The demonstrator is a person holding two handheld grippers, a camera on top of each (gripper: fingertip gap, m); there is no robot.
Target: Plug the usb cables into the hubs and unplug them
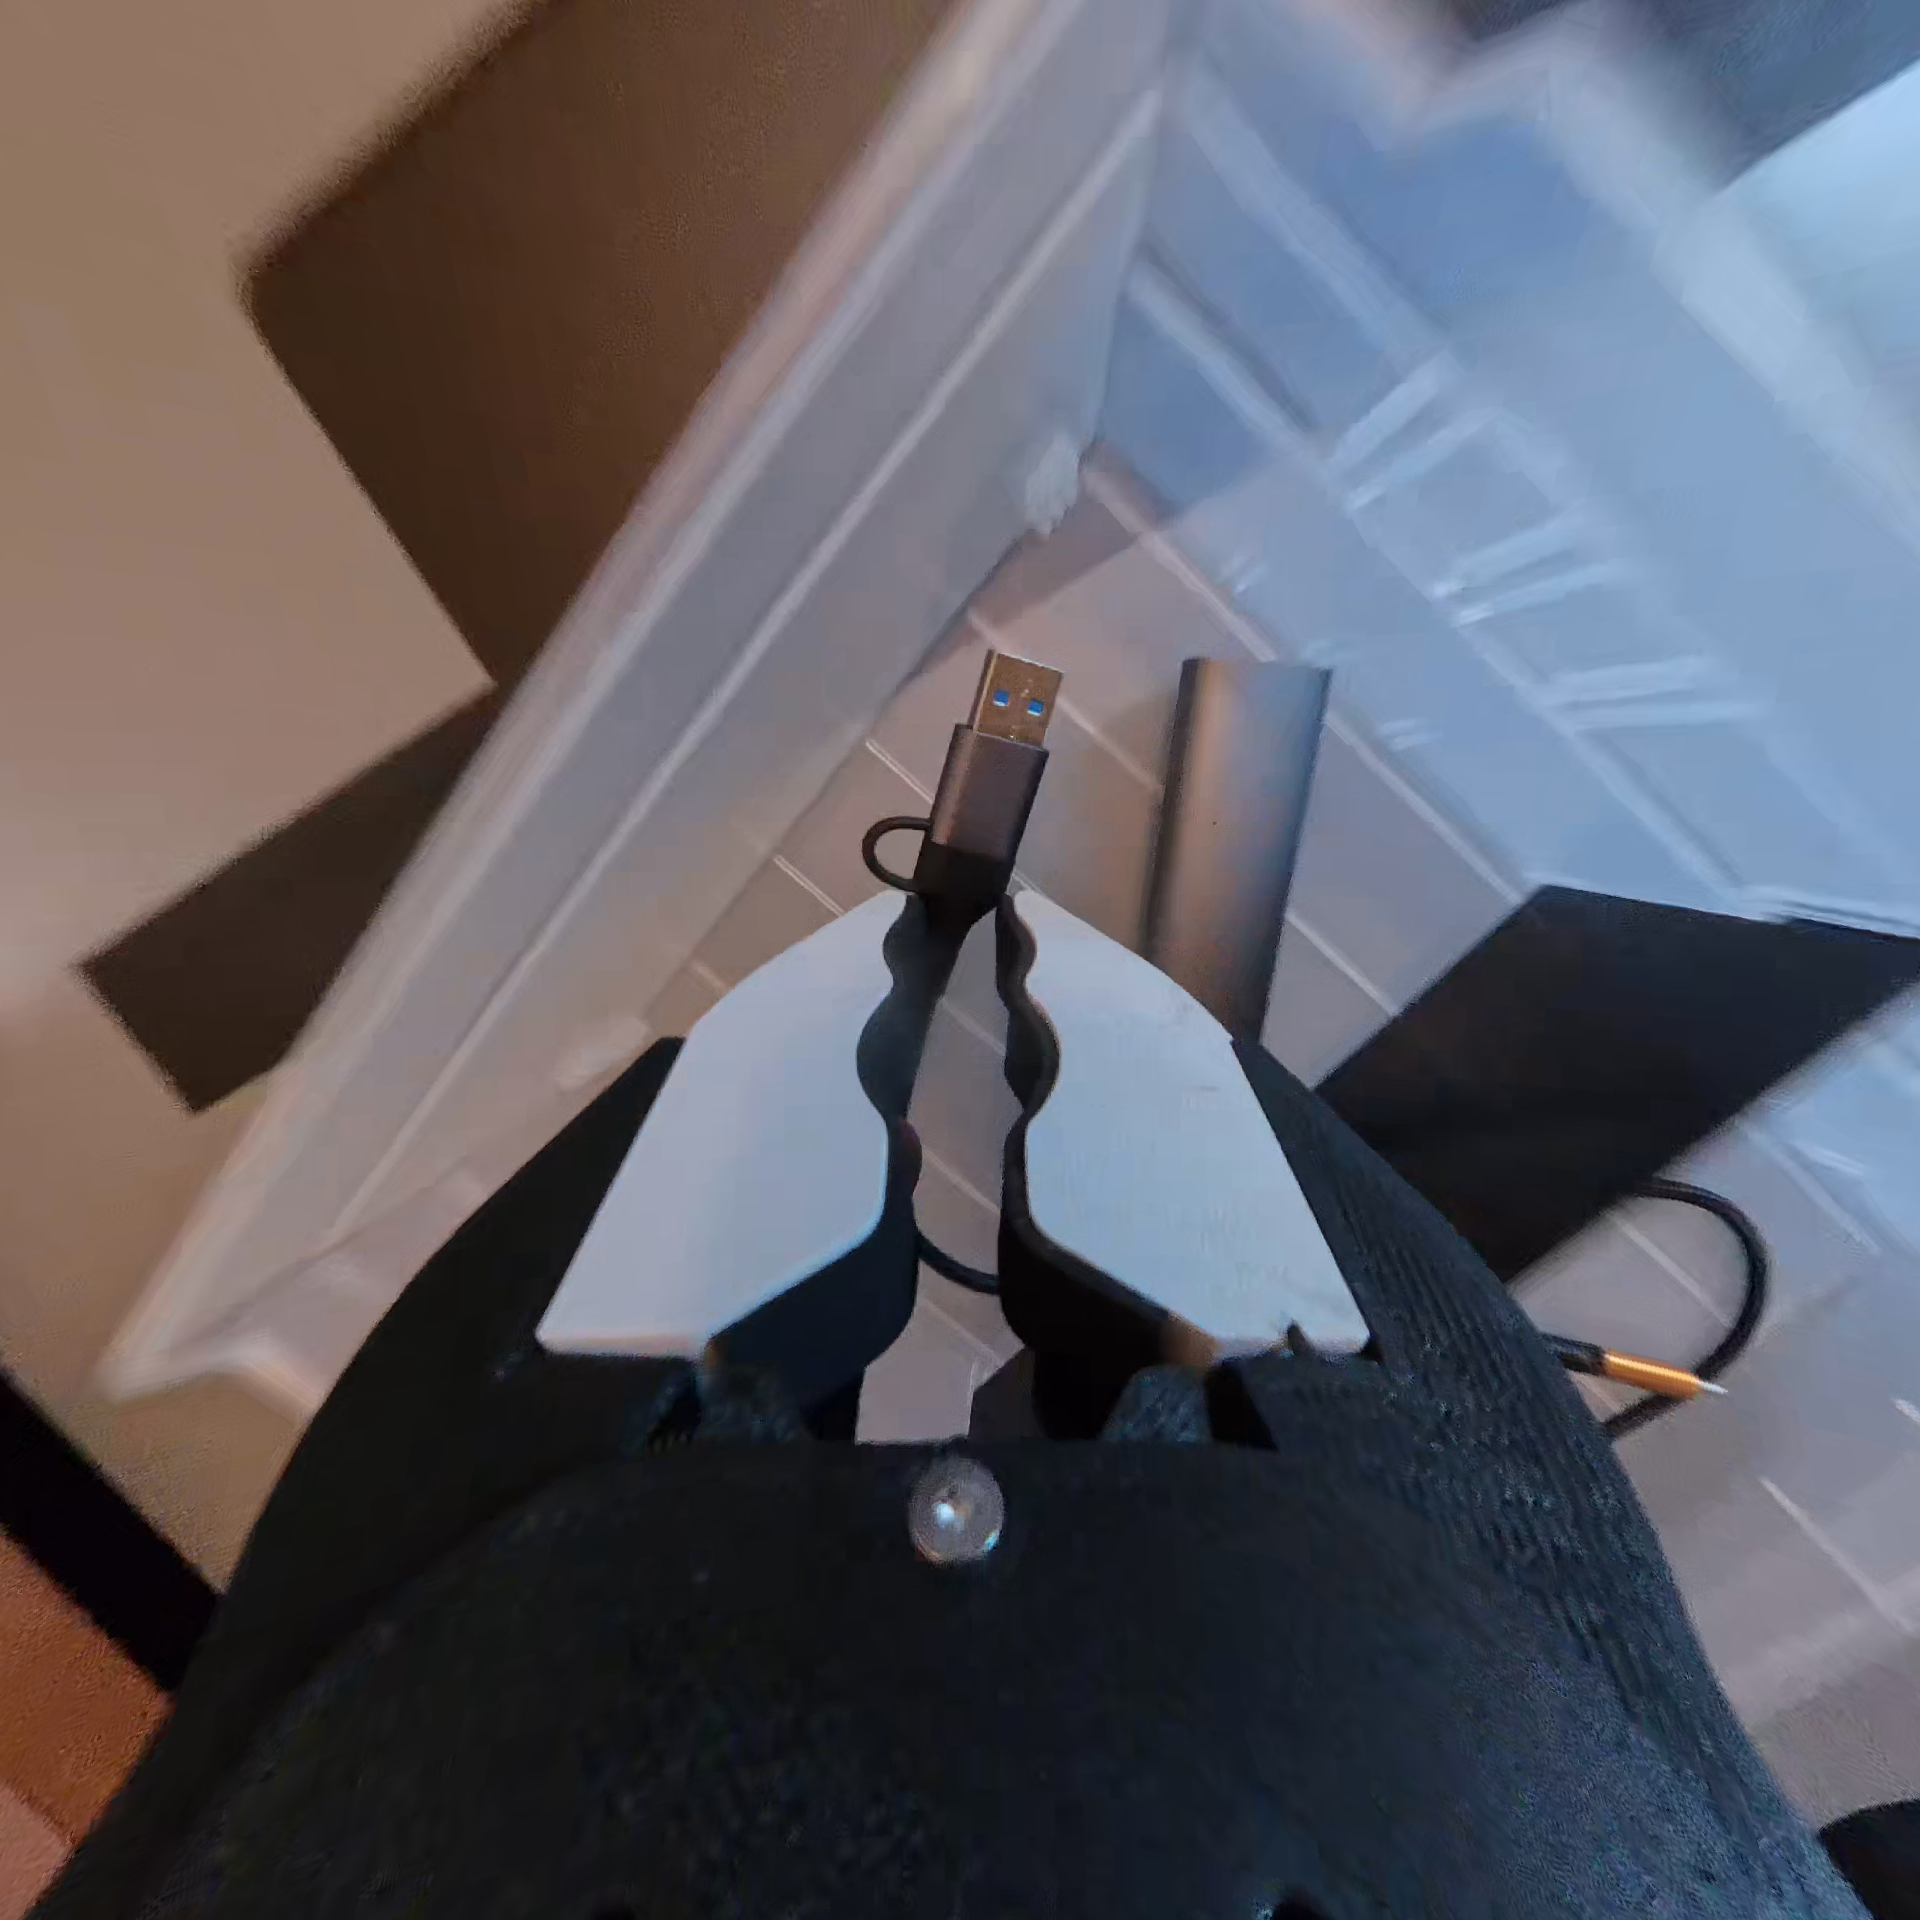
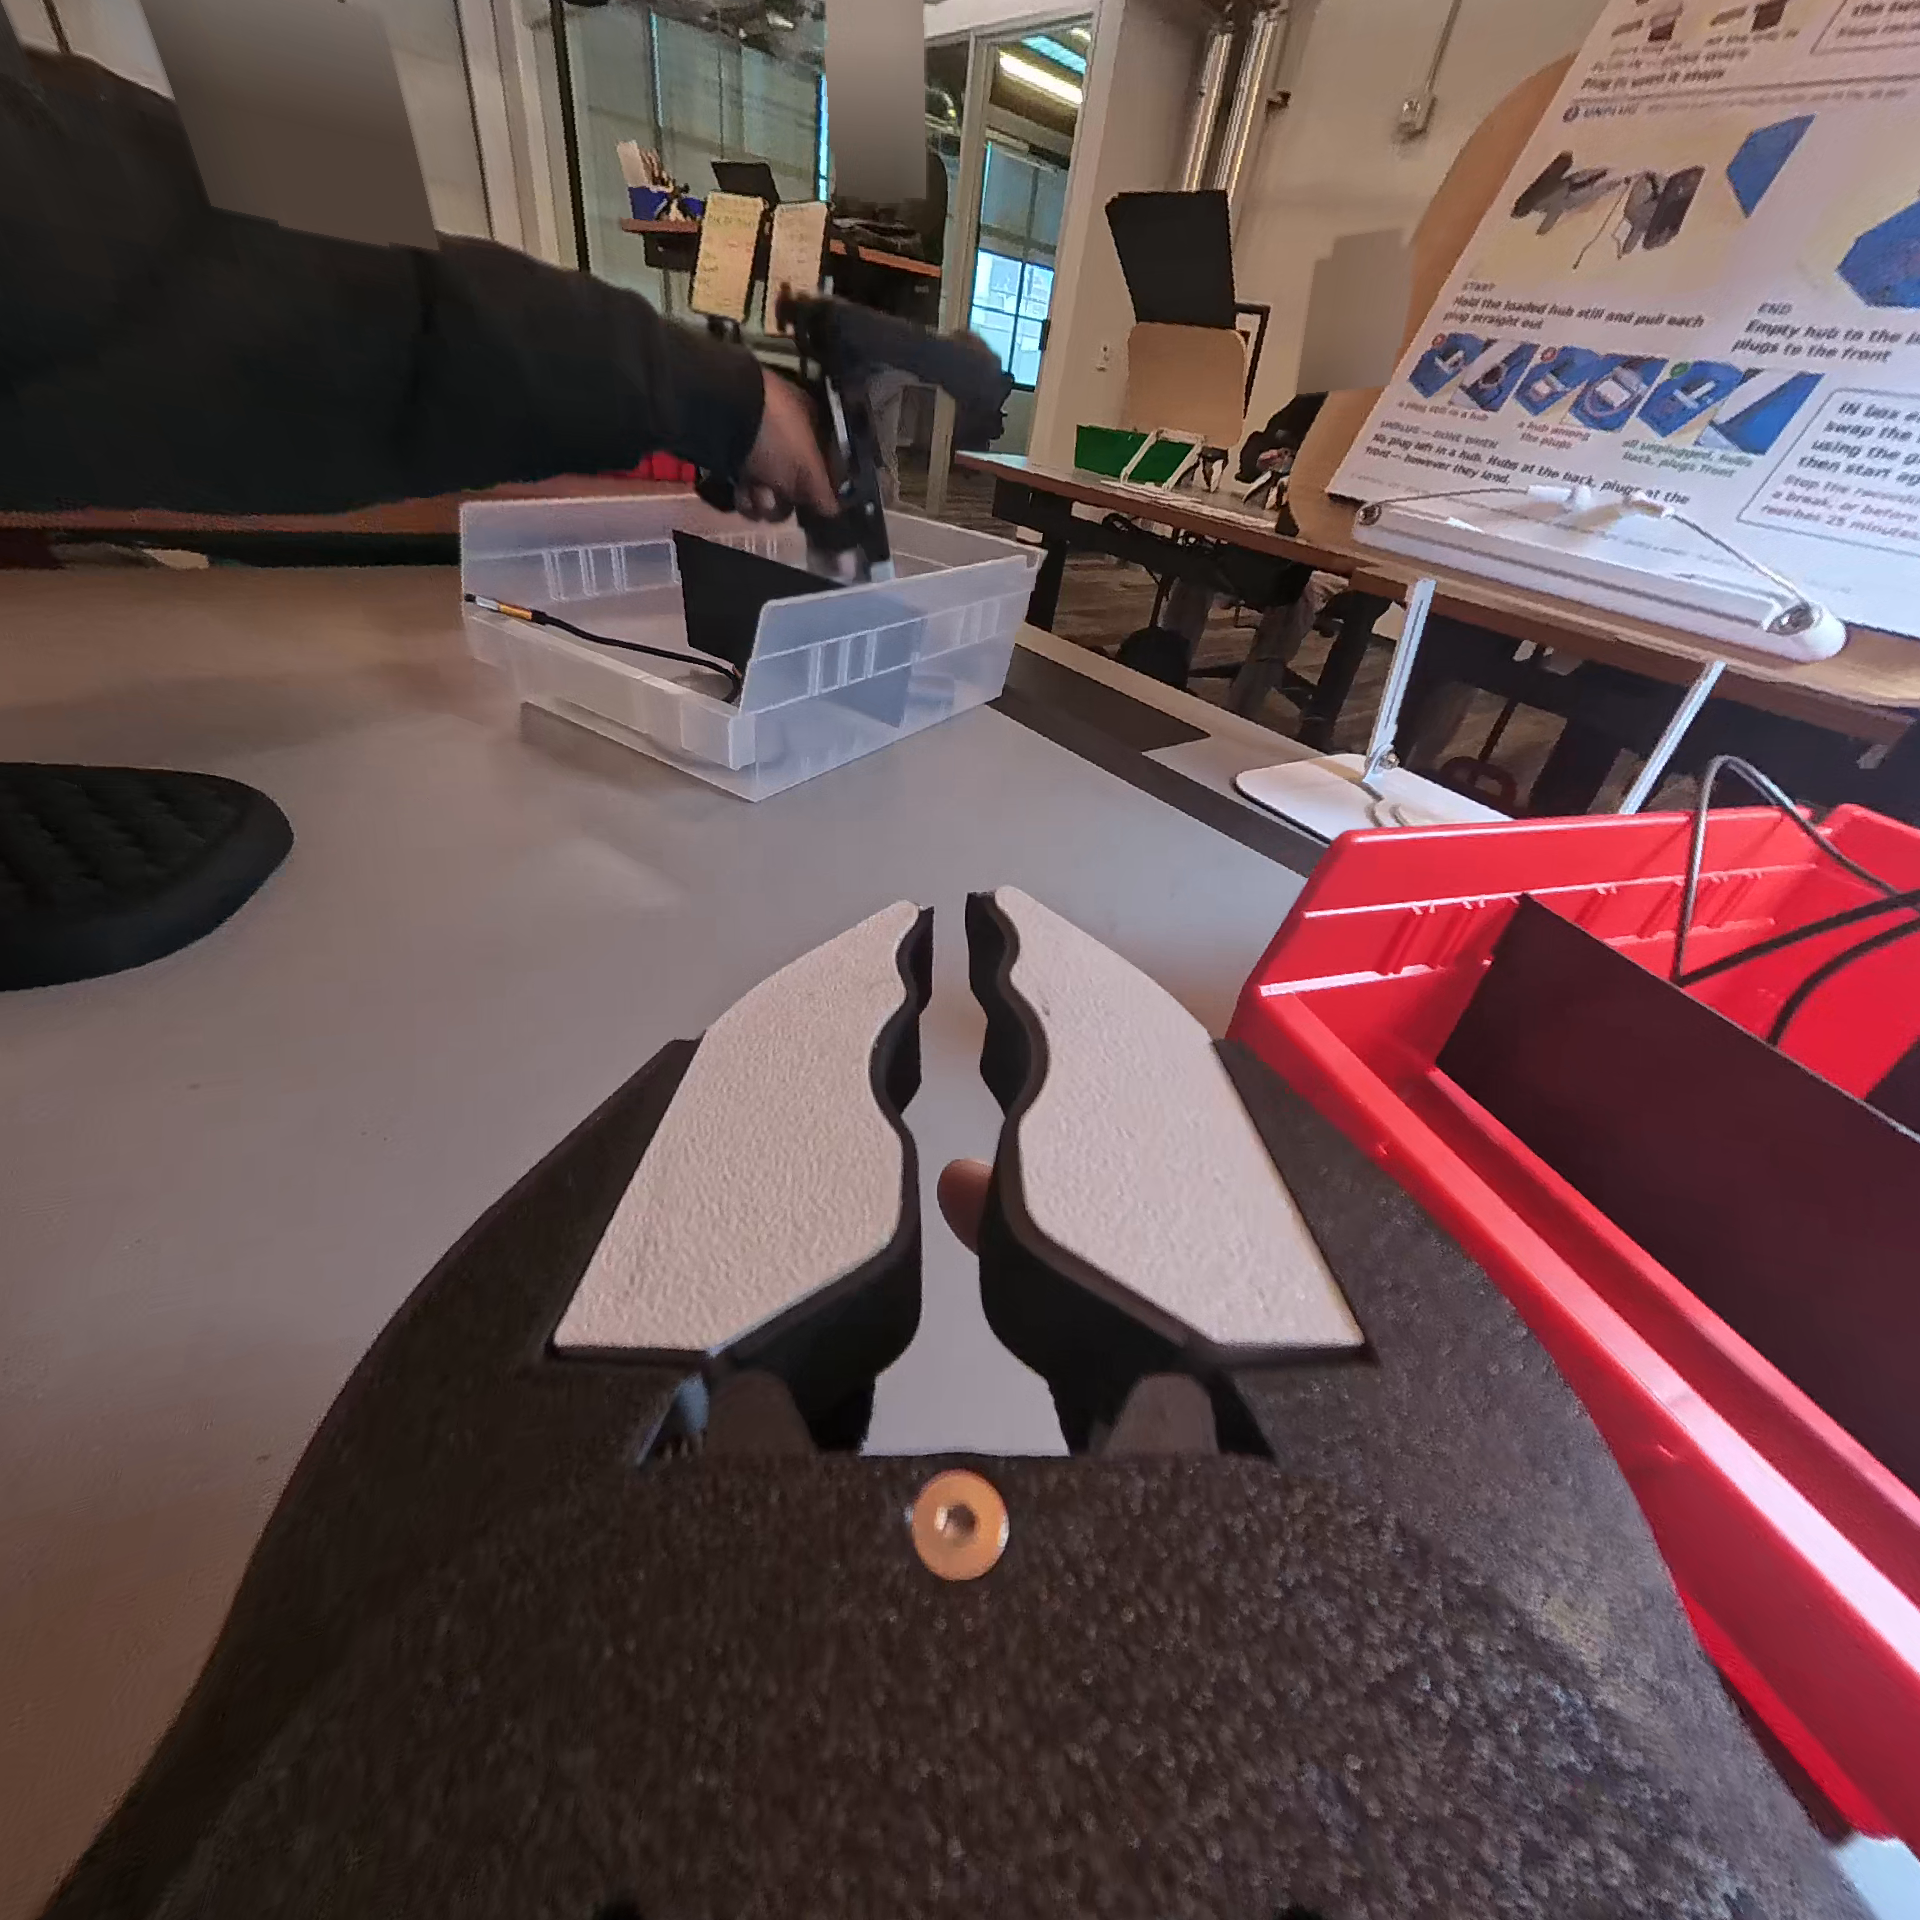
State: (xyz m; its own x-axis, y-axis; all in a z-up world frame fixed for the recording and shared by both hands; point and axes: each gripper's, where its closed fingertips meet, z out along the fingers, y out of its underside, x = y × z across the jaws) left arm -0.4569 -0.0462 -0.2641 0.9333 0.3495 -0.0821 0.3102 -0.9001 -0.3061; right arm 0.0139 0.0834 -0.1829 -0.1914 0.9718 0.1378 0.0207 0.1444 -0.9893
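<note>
A: Start big. What is on the bench (image 2: 436, 935)?

B: A clear bin (image 2: 748, 634) at the far side and a red bin (image 2: 1351, 997) close by on the right, each with a dark divider inside. A black pad lies off to the left.

A: And the hub?

B: In the left wrist view, a grey hub (image 1: 1236, 810) lies on the floor of the clear bin (image 1: 727, 644), just beside the plug.

A: Who has the plug?

B: The left claw (image 1: 961, 914). Its tips pinch the dark boot of the USB plug (image 1: 1003, 769), and the metal end juts out past them. The cable (image 1: 1704, 1278) loops away behind to a gold-tipped end.

A: The right claw (image 2: 948, 914)?

B: Nearly closed with a thin gap, nothing in it, low over the bench beside the red bin.

A: So which step?

B: I judge it the carry toward insertion: plug gripped, not yet in a port. I cannot see the hub's ports from here.

A: What does the next move need?

B: Squaring the plug's flat face to a port, then a straight push. The right claw probably has to steady the hub, or it will slide.
</note>
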